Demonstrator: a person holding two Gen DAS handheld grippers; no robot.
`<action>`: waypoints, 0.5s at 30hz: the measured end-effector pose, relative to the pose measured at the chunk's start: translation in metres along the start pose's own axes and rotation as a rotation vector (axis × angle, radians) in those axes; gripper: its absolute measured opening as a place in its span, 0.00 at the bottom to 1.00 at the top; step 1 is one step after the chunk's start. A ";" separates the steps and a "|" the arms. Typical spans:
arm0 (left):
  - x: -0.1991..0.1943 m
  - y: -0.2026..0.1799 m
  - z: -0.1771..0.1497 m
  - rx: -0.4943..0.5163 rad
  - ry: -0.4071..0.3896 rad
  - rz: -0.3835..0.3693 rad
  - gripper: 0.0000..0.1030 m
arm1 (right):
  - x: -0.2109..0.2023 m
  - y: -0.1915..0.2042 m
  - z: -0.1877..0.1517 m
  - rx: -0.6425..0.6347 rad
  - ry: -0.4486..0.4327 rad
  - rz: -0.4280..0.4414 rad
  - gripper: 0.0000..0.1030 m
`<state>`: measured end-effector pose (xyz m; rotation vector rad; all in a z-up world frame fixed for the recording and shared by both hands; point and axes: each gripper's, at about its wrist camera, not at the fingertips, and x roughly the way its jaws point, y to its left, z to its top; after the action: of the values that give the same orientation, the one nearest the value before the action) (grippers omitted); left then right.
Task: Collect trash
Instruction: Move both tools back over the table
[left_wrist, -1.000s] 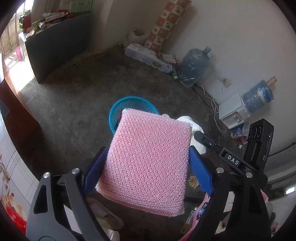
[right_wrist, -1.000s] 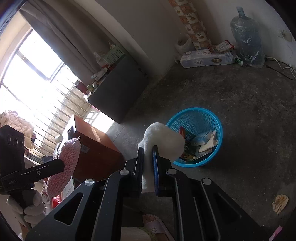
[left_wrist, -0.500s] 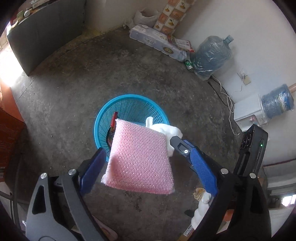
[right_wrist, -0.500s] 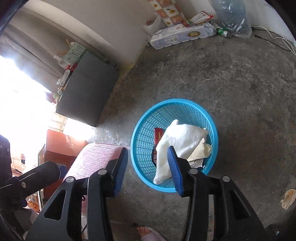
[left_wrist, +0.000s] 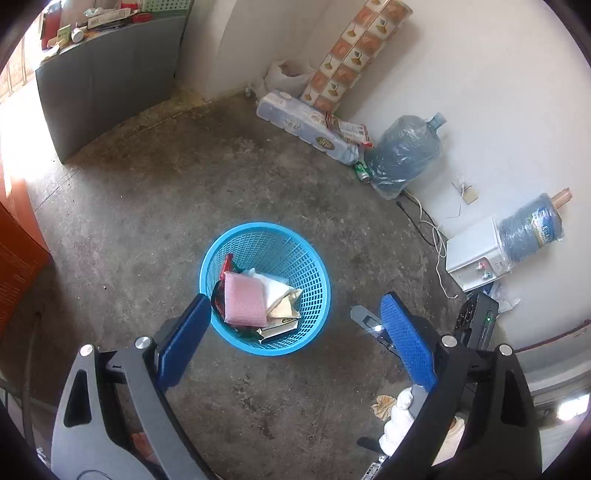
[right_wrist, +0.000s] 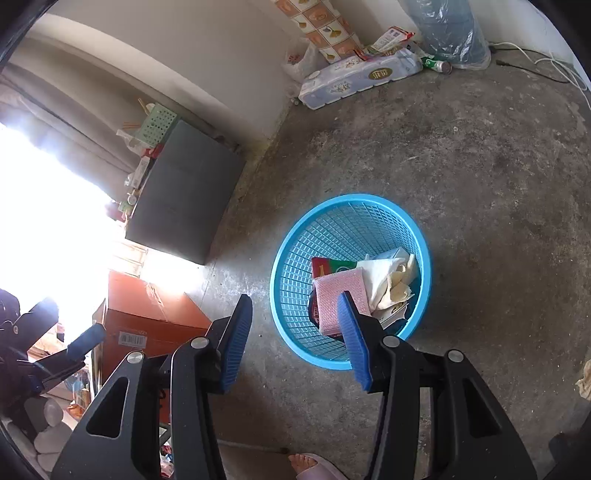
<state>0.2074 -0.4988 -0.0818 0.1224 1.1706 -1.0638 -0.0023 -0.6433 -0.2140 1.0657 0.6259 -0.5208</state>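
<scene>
A blue mesh basket (left_wrist: 317, 295) stands on the concrete floor. In it lie a pink mesh foam pad (left_wrist: 243, 299), a crumpled white wad (left_wrist: 277, 291) and some packaging. My left gripper (left_wrist: 294, 298) hangs above the basket, jaws wide open and nothing between them. In the right wrist view, the basket (right_wrist: 295, 266) holds the pink pad (right_wrist: 328, 302) and the white wad (right_wrist: 388, 277). My right gripper (right_wrist: 294, 297) is open and holds nothing, over the basket's near left rim.
A crumpled paper scrap (left_wrist: 384, 404) lies on the floor near a white-gloved hand (left_wrist: 399, 424). Along the wall are a toilet roll pack (left_wrist: 306, 129), water jugs (left_wrist: 402, 151) and a white dispenser (left_wrist: 476, 254). A grey cabinet (right_wrist: 181, 195), an orange box (right_wrist: 147, 310) and a slippered foot (right_wrist: 310, 465) sit left and near.
The pink pad left my left gripper and fell into the basket. The white wad left my right gripper and landed there too. Both jaws opened, and both grippers sank toward the basket.
</scene>
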 end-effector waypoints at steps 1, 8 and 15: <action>-0.013 0.000 -0.002 0.008 -0.019 -0.007 0.86 | -0.008 0.005 -0.002 -0.013 -0.006 0.012 0.46; -0.141 0.016 -0.049 0.033 -0.154 0.001 0.86 | -0.067 0.065 -0.027 -0.191 -0.018 0.114 0.50; -0.257 0.068 -0.141 -0.036 -0.307 0.124 0.86 | -0.103 0.138 -0.077 -0.384 0.052 0.234 0.61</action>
<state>0.1628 -0.2234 0.0305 0.0018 0.8926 -0.9149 -0.0015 -0.5085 -0.0817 0.7753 0.6077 -0.1595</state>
